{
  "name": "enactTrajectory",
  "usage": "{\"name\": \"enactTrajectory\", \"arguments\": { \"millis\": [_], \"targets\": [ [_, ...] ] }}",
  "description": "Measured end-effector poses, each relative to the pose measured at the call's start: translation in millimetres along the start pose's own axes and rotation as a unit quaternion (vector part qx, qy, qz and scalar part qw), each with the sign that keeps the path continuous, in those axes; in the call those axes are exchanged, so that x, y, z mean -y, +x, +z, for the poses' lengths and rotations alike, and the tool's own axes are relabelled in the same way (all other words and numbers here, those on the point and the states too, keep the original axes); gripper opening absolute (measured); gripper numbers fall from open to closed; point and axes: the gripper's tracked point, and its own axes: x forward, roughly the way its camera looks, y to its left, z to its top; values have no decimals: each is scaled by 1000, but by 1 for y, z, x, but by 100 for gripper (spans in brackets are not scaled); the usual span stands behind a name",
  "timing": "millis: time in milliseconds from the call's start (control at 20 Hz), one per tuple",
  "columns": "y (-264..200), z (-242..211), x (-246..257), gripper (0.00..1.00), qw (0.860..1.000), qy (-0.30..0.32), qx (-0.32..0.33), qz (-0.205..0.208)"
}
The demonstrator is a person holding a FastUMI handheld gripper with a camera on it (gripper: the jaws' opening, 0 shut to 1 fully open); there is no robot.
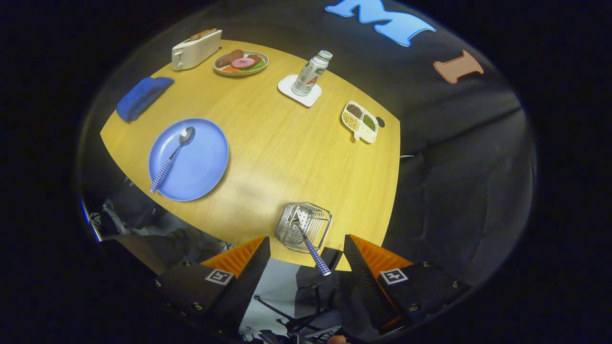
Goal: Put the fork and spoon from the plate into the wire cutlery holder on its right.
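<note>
Wire holder [303, 226] with the fork [311, 246] in it stands just ahead of the hand-held gripper [306, 248], whose fingers are spread wide, empty; spoon [172, 157] on the plate [203, 165].

Below me, left of centre, a round light-blue plate [201, 165] carries a steel spoon [172, 157] with blue-and-white checked handle; the yellow wooden tabletop [287, 143] is grain-streaked.

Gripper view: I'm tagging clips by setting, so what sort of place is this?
Likely a mock breakfast table in a recording booth: a toaster, a plate of food and a bottle on a wooden table.
</note>
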Motion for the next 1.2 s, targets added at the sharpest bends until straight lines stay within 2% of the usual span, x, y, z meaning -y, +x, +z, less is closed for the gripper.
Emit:
{"name": "enactTrajectory", "arguments": {
  "millis": [300, 500, 600, 800, 1200],
  "targets": [
    [-23, 33, -55, 96, 996, 46, 70, 43],
    [-39, 70, -90, 96, 984, 56, 158, 55],
    [-41, 81, -112, 96, 979, 59, 183, 74],
    [-35, 89, -148, 96, 977, 57, 180, 98],
    [-25, 100, -199, 96, 972, 93, 170, 130]
  ]
}}
